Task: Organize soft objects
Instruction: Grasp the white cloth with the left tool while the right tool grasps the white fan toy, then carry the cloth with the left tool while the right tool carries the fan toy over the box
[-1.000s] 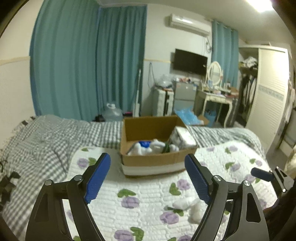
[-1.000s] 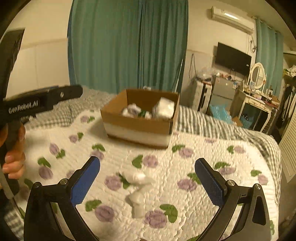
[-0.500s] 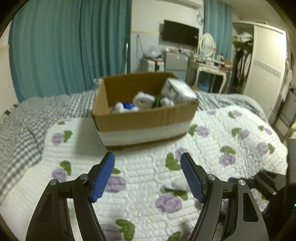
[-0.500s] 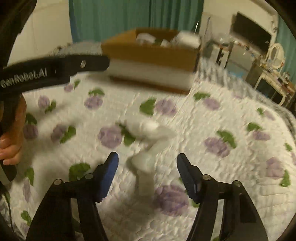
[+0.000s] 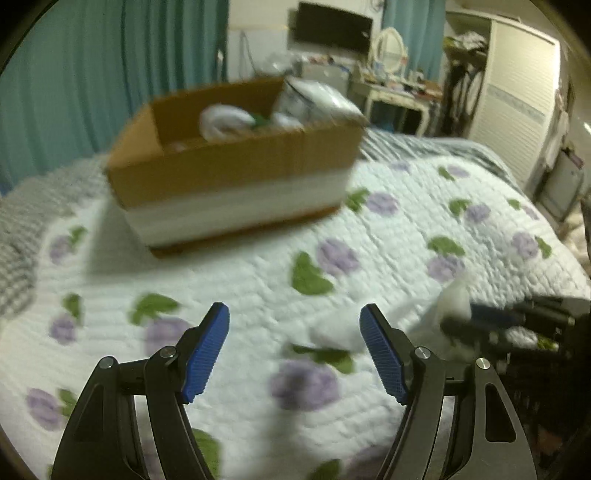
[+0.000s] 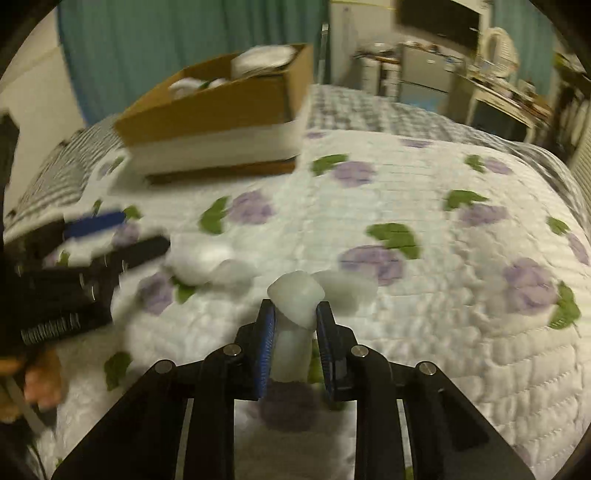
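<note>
White soft toy (image 6: 293, 317) lay low on the bed quilt (image 6: 424, 295), pinched between the blue pads of the right gripper (image 6: 293, 325); its rounded top bulged above the pads. Half a second before, that gripper had stood spread around the toy; now it was pressed onto it. A second white soft lump (image 6: 201, 260) sat on the quilt just left of it, close to the left gripper's tips. Motion blur was heavy, so whether lump and held toy join as one piece could not be told.

Left gripper (image 5: 295, 354) hung spread over the quilt, nothing between its pads. It had come nearer the bed than a second ago, and the cardboard box (image 5: 236, 173) loomed larger in its view. The box sat on the quilt well beyond both grippers, with white soft items (image 5: 225, 120) inside and a white band round its lower wall.

Quilt white, stitched, printed with purple flowers and green leaves; grey checked bedding (image 6: 369, 110) beyond it. Teal curtains (image 5: 110, 74) behind the bed, a wall television (image 5: 334, 27), an oval mirror (image 5: 388, 48) on a cluttered dressing table, white wardrobe (image 5: 517, 92) at right.
</note>
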`<action>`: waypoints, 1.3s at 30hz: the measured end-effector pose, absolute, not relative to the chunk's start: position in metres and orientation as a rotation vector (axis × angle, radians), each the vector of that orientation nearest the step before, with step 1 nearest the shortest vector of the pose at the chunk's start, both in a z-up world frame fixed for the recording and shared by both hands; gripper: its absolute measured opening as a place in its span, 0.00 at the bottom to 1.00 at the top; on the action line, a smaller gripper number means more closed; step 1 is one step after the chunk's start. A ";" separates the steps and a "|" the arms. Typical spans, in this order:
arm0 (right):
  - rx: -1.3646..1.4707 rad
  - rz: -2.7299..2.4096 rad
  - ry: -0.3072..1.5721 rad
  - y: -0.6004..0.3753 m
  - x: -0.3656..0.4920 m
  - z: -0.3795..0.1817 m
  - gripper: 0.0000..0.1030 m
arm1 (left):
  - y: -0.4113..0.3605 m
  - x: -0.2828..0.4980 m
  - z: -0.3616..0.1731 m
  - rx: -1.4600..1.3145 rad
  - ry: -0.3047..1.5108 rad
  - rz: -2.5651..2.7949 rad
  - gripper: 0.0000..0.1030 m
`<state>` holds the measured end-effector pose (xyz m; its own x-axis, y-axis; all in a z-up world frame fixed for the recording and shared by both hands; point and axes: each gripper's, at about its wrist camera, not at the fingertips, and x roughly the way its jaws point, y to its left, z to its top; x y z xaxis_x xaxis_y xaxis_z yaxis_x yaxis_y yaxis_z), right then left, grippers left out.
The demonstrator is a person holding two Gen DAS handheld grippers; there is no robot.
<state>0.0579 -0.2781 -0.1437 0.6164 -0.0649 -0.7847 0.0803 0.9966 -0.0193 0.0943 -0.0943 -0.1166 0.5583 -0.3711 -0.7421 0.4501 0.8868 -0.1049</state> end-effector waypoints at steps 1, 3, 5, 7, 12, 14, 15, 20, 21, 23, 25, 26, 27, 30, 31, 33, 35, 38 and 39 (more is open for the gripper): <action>0.023 -0.086 0.901 -0.280 0.057 -0.143 0.21 | -0.098 0.094 -0.120 0.101 0.867 -0.497 0.71; 0.016 -0.083 0.901 -0.275 0.059 -0.143 0.22 | -0.111 0.093 -0.127 0.132 0.889 -0.517 0.71; 0.006 -0.080 0.901 -0.272 0.058 -0.143 0.21 | -0.121 0.093 -0.133 0.164 0.903 -0.525 0.71; 0.011 -0.078 0.900 -0.273 0.059 -0.143 0.22 | -0.127 0.097 -0.139 0.178 0.922 -0.516 0.71; 0.019 -0.073 0.897 -0.273 0.062 -0.145 0.22 | -0.130 0.108 -0.153 0.155 0.970 -0.504 0.41; 0.018 -0.065 0.896 -0.272 0.061 -0.145 0.22 | -0.131 0.107 -0.156 0.161 0.975 -0.505 0.36; 0.017 -0.063 0.895 -0.272 0.061 -0.144 0.22 | -0.130 0.105 -0.155 0.162 0.967 -0.507 0.35; 0.012 -0.055 0.874 -0.269 0.058 -0.141 0.22 | -0.117 0.097 -0.146 0.115 0.939 -0.494 0.32; 0.010 -0.052 0.869 -0.269 0.057 -0.140 0.22 | -0.114 0.095 -0.144 0.114 0.935 -0.494 0.32; 0.010 -0.042 0.855 -0.267 0.056 -0.139 0.22 | -0.110 0.089 -0.139 0.124 0.913 -0.479 0.31; 0.013 -0.030 0.834 -0.266 0.054 -0.136 0.22 | -0.107 0.082 -0.132 0.134 0.884 -0.466 0.31; 0.011 -0.024 0.819 -0.265 0.052 -0.134 0.22 | -0.106 0.078 -0.128 0.136 0.871 -0.462 0.31; 0.007 -0.020 0.803 -0.263 0.050 -0.131 0.22 | -0.104 0.075 -0.124 0.137 0.859 -0.460 0.31; -0.005 -0.005 0.754 -0.257 0.044 -0.122 0.22 | -0.093 0.063 -0.108 0.128 0.820 -0.447 0.31; -0.009 -0.005 0.736 -0.255 0.041 -0.118 0.22 | -0.091 0.061 -0.103 0.122 0.813 -0.442 0.31; -0.020 -0.009 0.716 -0.252 0.038 -0.112 0.22 | -0.082 0.055 -0.093 0.101 0.791 -0.428 0.31; -0.031 -0.011 0.690 -0.247 0.034 -0.105 0.22 | -0.074 0.048 -0.080 0.081 0.765 -0.416 0.31; -0.043 -0.010 0.648 -0.239 0.025 -0.092 0.22 | -0.060 0.036 -0.061 0.071 0.714 -0.394 0.31; -0.053 -0.012 0.634 -0.237 0.022 -0.088 0.22 | -0.058 0.033 -0.056 0.069 0.700 -0.389 0.31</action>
<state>0.0218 -0.2369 -0.0877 0.8057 -0.0273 -0.5916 -0.0054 0.9986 -0.0535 0.0332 -0.0577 -0.0560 0.6962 -0.3254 -0.6399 0.3709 0.9262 -0.0675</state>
